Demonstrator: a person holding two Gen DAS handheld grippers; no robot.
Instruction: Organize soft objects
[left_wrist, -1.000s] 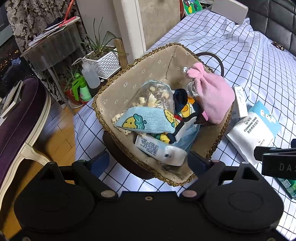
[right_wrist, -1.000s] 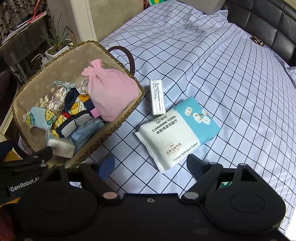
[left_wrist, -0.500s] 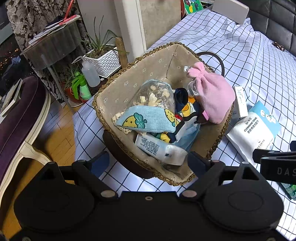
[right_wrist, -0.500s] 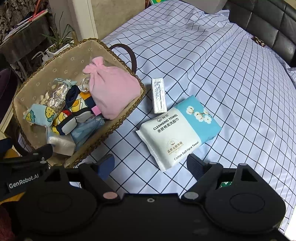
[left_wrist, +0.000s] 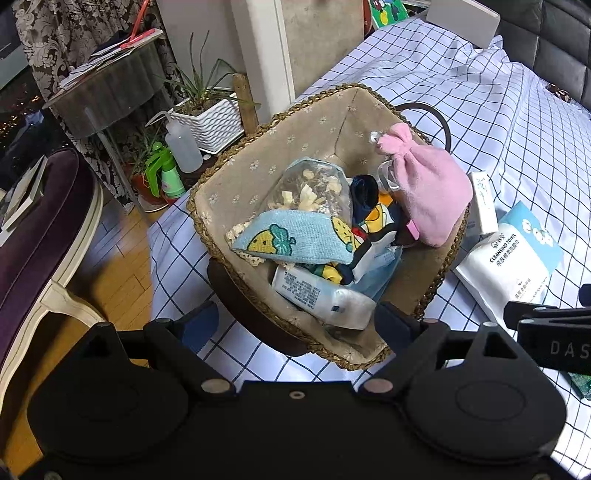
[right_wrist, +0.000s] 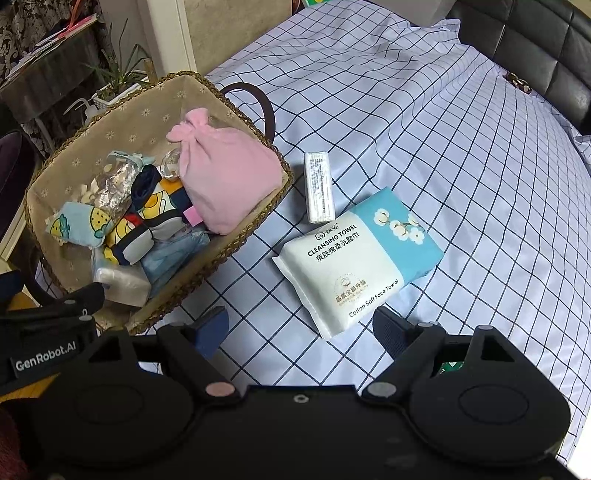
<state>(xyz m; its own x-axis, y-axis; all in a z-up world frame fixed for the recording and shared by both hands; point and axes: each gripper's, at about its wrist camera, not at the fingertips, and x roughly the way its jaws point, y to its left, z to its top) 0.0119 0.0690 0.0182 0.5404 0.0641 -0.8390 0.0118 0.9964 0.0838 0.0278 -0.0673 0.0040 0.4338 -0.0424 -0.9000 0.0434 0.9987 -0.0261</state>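
Note:
A woven basket (left_wrist: 236, 173) (right_wrist: 236, 110) sits on the checked bed sheet, holding a pink pouch (left_wrist: 430, 195) (right_wrist: 229, 173), a blue fruit-print cloth (left_wrist: 291, 240) (right_wrist: 79, 223), a clear snack bag (left_wrist: 310, 188), patterned fabric and a white tissue pack (left_wrist: 321, 297). A cleansing towel pack (right_wrist: 356, 262) (left_wrist: 509, 254) and a slim white box (right_wrist: 319, 186) (left_wrist: 484, 203) lie on the sheet to its right. My left gripper (left_wrist: 297, 325) is open and empty above the basket's near rim. My right gripper (right_wrist: 301, 328) is open and empty, just short of the towel pack.
Potted plants (left_wrist: 207, 107), a squeeze bottle (left_wrist: 181, 147) and a green spray bottle (left_wrist: 166, 177) stand on the floor beyond the bed edge. A purple chair (left_wrist: 33, 236) is at the left. A black headboard (right_wrist: 535, 48) runs along the far right.
Both grippers have drifted slightly; the right one has moved a little forward toward the towel pack. Nothing was taken hold of or let go.

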